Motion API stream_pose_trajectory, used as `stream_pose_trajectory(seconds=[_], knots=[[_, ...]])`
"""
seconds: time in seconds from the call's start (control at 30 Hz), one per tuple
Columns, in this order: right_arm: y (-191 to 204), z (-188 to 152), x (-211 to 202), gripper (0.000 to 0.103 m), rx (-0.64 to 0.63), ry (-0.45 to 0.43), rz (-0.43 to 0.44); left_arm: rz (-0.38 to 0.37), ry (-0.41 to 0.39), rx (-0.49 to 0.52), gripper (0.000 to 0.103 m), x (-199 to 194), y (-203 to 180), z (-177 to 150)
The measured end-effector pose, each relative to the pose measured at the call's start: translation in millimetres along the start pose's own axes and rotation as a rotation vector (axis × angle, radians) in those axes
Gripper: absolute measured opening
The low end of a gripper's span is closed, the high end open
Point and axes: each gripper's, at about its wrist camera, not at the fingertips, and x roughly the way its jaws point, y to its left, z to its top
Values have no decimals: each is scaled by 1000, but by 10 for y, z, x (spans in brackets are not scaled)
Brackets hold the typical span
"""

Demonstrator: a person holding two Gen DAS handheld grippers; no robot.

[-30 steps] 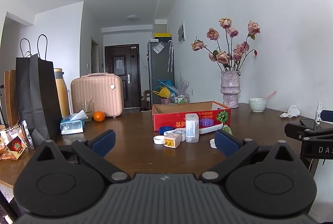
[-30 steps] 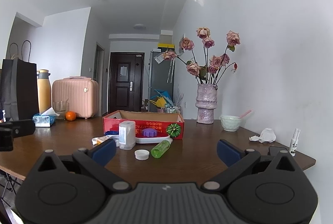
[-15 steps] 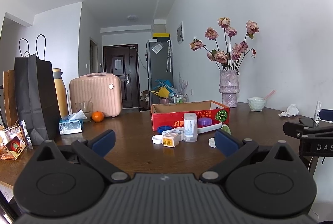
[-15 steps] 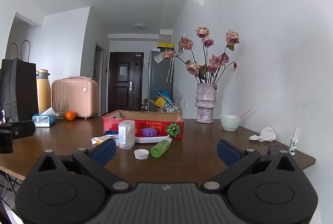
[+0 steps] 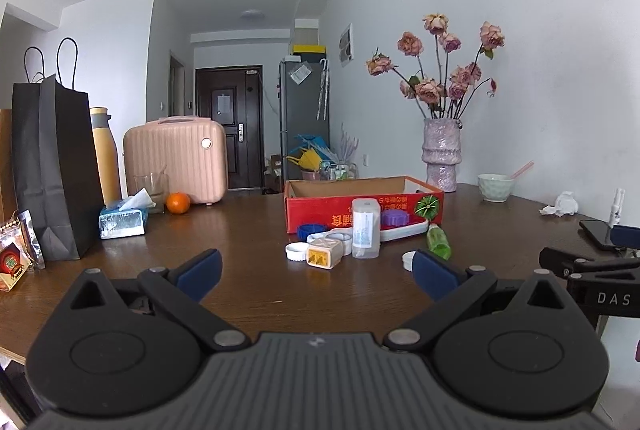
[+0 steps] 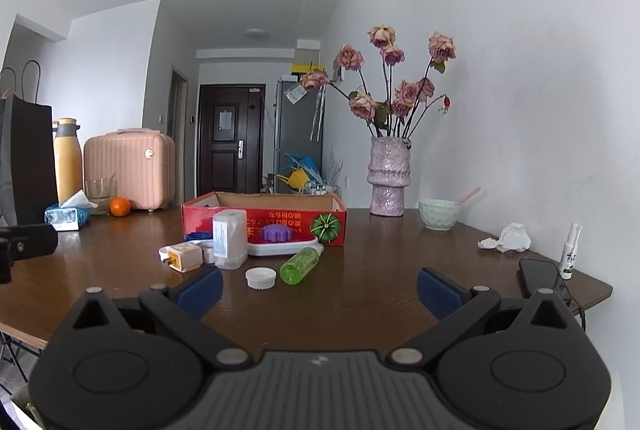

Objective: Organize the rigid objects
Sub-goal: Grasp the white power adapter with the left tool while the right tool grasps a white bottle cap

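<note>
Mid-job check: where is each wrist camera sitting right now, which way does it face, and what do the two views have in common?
Left wrist: sits behind the open left gripper, low over the table, facing the red box; the right gripper shows at its right edge.
Right wrist: sits behind the open right gripper, facing the same box; a dark part, probably the left gripper, shows at its left edge.
Shared: box, green bottle, vase, pink case.

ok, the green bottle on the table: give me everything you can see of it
The green bottle is small, translucent plastic by the look, bright green with a clear cap end. It lies on its side on the wooden table, cap pointing toward the white tray and seemingly touching its corner. A white lid sits just beside it, apart. Neither gripper is near it.
</note>
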Motion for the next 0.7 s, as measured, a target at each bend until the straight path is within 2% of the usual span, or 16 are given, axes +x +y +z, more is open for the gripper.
stream_pose_trajectory(seconds=[0.2, 0.33, 0.4, 0.5, 0.57, 0.63, 0.7], knots=[[-16, -5, 243, 103, -2, 36, 1, 13, 18, 28, 103, 256, -23, -55], [-52, 2, 485, 103, 9, 69, 7, -14, 38, -91, 103, 493, 93, -64], [-66, 11, 658, 103, 8, 105, 11, -30, 79, -123, 103, 651, 153, -63], [-145, -3, 914, 103, 80, 95, 64, -68, 155, -47, 103, 941, 157, -43], [-177, 29, 1129, 103, 105, 167, 108, -68, 191, -15, 103, 1115, 155, -18], [-161, 85, 1353, 103, 73, 253, 176, -65, 207, 5, 103, 1284, 166, 20], [-103, 143, 1494, 103, 52, 264, 191, -57, 213, 19, 103, 1447, 179, 70]])
